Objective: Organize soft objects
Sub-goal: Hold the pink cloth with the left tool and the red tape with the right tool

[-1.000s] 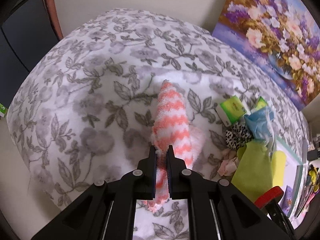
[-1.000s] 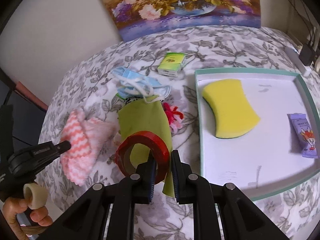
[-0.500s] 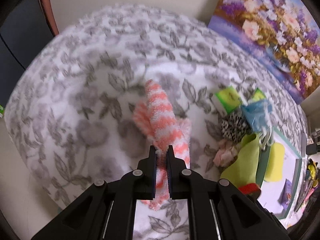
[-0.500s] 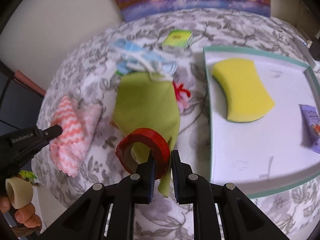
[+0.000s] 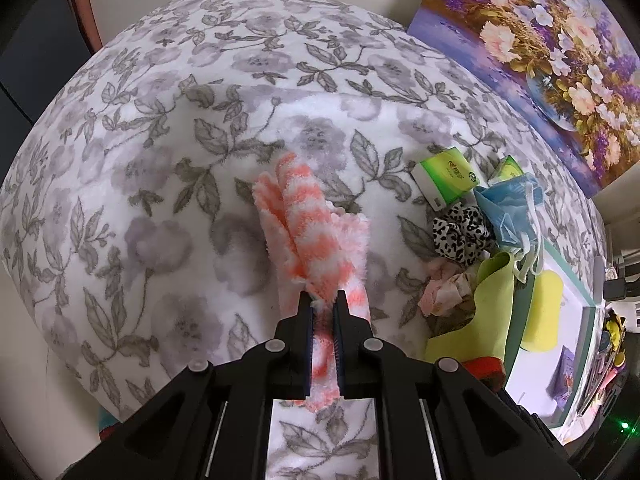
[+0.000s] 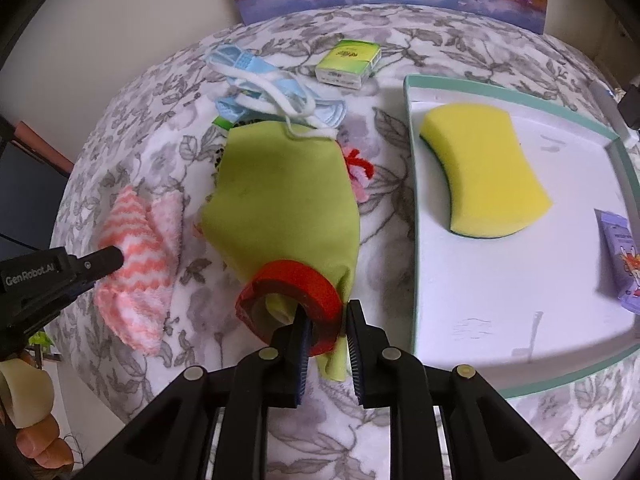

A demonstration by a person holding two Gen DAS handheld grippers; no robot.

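Note:
My left gripper (image 5: 323, 307) is shut on a pink-and-white zigzag towel (image 5: 310, 236) and holds its near end above the floral tablecloth; the towel also shows in the right wrist view (image 6: 138, 256), with the left gripper (image 6: 114, 258) at its edge. My right gripper (image 6: 326, 320) is shut on a lime green cloth (image 6: 286, 204) together with a red tape roll (image 6: 294, 294). The cloth hangs over the table beside the teal-rimmed white tray (image 6: 412, 208). A yellow sponge (image 6: 486, 170) lies in the tray.
Blue face masks (image 6: 272, 92), a green tissue pack (image 6: 348, 63), a leopard scrunchie (image 5: 460, 234) and a pink-red fabric piece (image 6: 360, 176) lie on the table. A purple packet (image 6: 620, 252) lies in the tray. A flower painting (image 5: 540, 48) leans on the wall.
Both grippers rose with their loads. The towel lifted and bunched under the left gripper. The green cloth came up off the table and now hangs from the right gripper with the tape roll.

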